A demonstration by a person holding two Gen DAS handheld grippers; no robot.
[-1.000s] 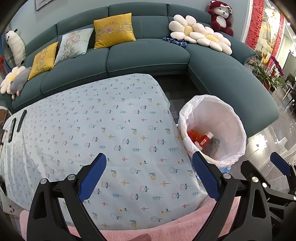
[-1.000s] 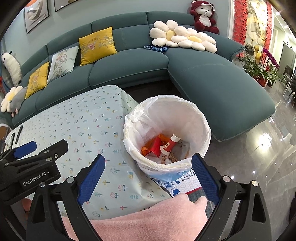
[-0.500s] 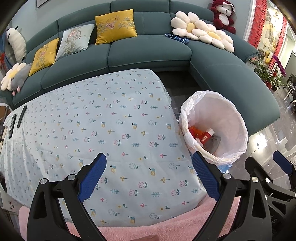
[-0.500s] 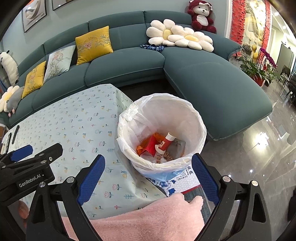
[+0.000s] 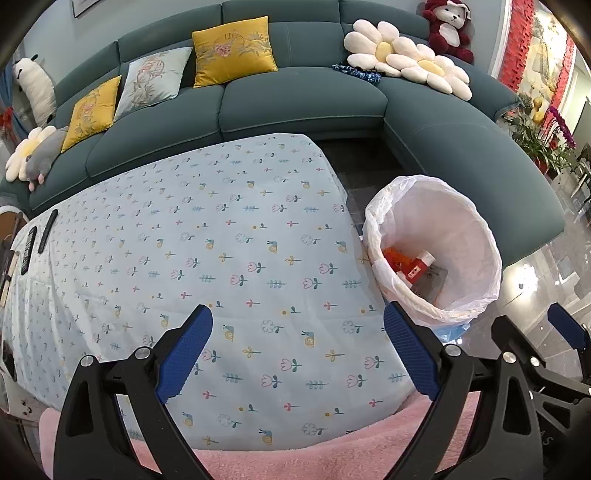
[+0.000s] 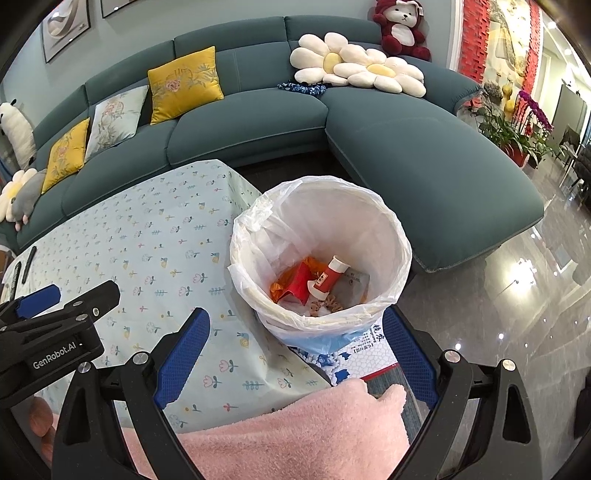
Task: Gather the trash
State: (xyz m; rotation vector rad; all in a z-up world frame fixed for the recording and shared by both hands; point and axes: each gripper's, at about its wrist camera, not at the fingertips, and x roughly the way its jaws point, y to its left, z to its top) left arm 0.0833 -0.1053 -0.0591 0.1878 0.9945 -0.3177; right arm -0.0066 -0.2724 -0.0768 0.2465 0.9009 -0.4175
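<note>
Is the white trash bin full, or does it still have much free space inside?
Mostly empty. In the trash bin, an orange wrapper and a red-white tube lie at the bottom, far below the rim.

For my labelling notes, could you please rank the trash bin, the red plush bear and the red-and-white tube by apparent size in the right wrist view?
1. trash bin, by far the largest
2. red plush bear, though it sits farther from the camera
3. red-and-white tube, inside the bin
</note>
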